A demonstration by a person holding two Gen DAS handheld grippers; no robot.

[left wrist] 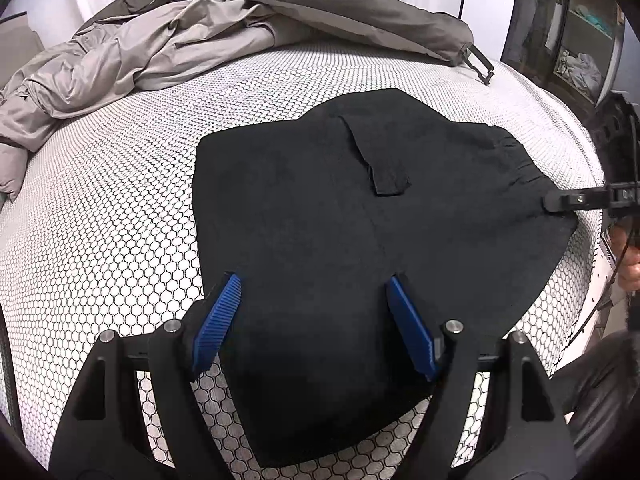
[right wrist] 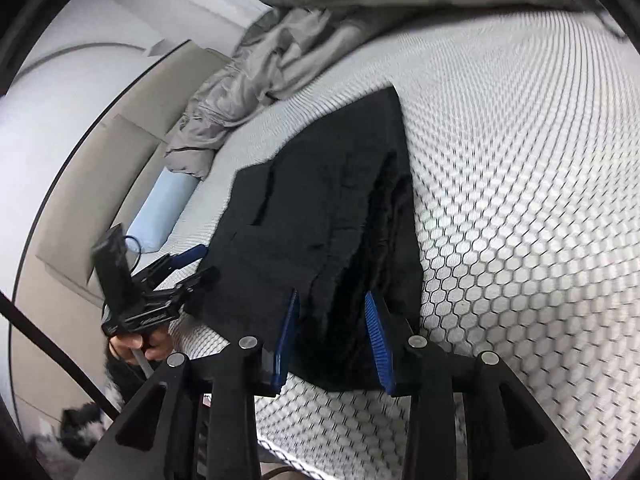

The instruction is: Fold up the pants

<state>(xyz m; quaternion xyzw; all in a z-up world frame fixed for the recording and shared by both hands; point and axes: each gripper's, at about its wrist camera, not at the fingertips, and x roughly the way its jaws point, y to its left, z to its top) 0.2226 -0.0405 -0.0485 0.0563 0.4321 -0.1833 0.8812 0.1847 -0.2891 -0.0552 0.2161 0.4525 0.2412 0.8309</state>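
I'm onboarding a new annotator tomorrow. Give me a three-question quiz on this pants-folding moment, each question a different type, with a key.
1. True or false: the black pants lie on a mattress with a honeycomb pattern.
2. Multiple choice: what lies bunched at the far end of the mattress? A) a grey duvet B) a red towel C) a stack of books
3. Short answer: in the right wrist view, what sits between the right gripper fingers?

Key:
1. True.
2. A.
3. The thick folded edge of the black pants; the blue pads stand on either side of it and do not visibly press it. The left gripper is open over the pants.
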